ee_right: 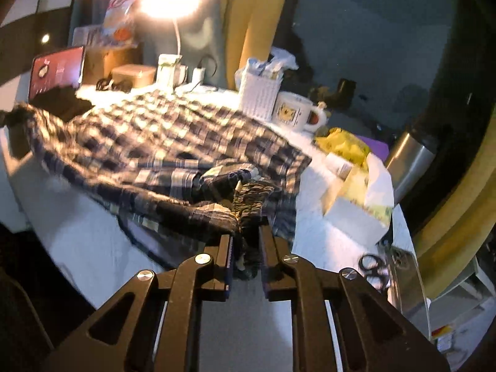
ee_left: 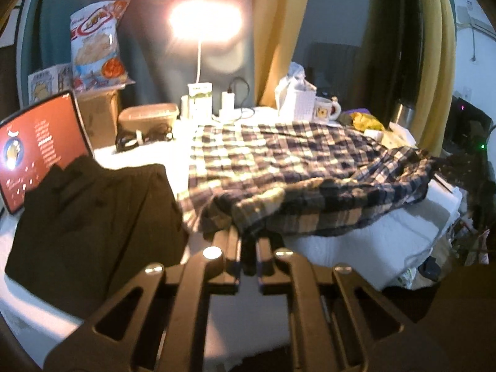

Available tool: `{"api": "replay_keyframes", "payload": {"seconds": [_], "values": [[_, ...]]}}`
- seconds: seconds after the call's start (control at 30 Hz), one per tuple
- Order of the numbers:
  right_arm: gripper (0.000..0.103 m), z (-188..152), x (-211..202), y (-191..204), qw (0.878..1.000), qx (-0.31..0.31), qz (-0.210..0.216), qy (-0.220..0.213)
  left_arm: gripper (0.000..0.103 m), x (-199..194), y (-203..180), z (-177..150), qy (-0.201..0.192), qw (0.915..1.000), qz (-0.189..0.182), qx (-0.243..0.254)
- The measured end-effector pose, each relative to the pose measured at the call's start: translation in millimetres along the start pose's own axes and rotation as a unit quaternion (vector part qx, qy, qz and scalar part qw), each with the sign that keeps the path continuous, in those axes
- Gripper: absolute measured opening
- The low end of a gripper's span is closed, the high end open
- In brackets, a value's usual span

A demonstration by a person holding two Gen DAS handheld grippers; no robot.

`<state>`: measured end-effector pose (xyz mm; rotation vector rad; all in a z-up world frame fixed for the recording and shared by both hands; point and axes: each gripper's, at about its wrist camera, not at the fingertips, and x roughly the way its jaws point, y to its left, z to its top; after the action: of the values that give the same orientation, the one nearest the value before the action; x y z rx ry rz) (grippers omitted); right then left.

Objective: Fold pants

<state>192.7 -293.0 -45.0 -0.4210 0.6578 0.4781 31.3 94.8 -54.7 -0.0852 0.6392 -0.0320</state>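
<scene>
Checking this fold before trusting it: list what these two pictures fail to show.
- Left wrist view: the left hand-held gripper is shut on the plaid pants; the bunched cloth hides how many layers it holds.
- Right wrist view: motion blur smears the pants' near edge; the right hand-held gripper is shut on a wad.
- Waistband or hem: neither view tells.
- Left wrist view: the dark garment is too dark to identify.

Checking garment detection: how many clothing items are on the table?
2. Plaid pants spread across the middle of the table, near edge pinched by both the left gripper and the right gripper. A dark folded garment lies at the left. More may be hidden among the clutter.
</scene>
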Motion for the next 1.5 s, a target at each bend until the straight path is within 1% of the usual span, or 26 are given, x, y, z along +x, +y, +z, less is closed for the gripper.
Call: {"api": "replay_keyframes", "payload": {"seconds": [0.1, 0.2, 0.27, 0.43, 0.57, 0.67, 0.9, 1.17, 1.3, 1.43, 1.5], "values": [[0.014, 12, 5, -7, 1.0, 0.023, 0.009, -0.007, 0.006, 8, 2, 16, -0.009, 0.9999, 0.006, 0.007], [0.014, 26, 8, -23, 0.996, 0.076, 0.029, -0.028, 0.006, 15, 3, 30, -0.016, 0.9998, 0.008, 0.012], [0.014, 34, 11, -31, 0.994, 0.094, 0.03, -0.037, 0.006, 23, 5, 43, -0.02, 0.9996, 0.01, 0.017], [0.014, 59, 29, -45, 0.992, 0.114, 0.011, -0.046, 0.006, 40, 15, 73, -0.032, 0.9992, 0.01, 0.023], [0.014, 74, 47, -55, 0.991, 0.126, 0.003, -0.047, 0.006, 62, 25, 103, -0.042, 0.9989, 0.009, 0.018], [0.015, 85, 64, -62, 0.99, 0.135, 0.002, -0.045, 0.006, 81, 28, 122, -0.039, 0.999, 0.008, 0.019], [0.015, 105, 103, -80, 0.989, 0.148, 0.003, -0.032, 0.006, 128, 42, 152, -0.031, 0.9994, 0.003, 0.015], [0.015, 123, 169, -103, 0.984, 0.175, 0.015, -0.006, 0.006, 207, 64, 183, -0.01, 0.9999, -0.006, 0.007], [0.015, 128, 200, -111, 0.981, 0.191, 0.019, 0.011, 0.006, 248, 74, 193, 0.007, 0.9999, -0.009, -0.003], [0.015, 130, 230, -116, 0.98, 0.196, 0.018, 0.034, 0.006, 291, 83, 198, 0.037, 0.9993, -0.01, -0.006], [0.015, 130, 241, -118, 0.978, 0.201, 0.016, 0.044, 0.007, 315, 87, 197, 0.062, 0.9979, -0.008, -0.014]]}}
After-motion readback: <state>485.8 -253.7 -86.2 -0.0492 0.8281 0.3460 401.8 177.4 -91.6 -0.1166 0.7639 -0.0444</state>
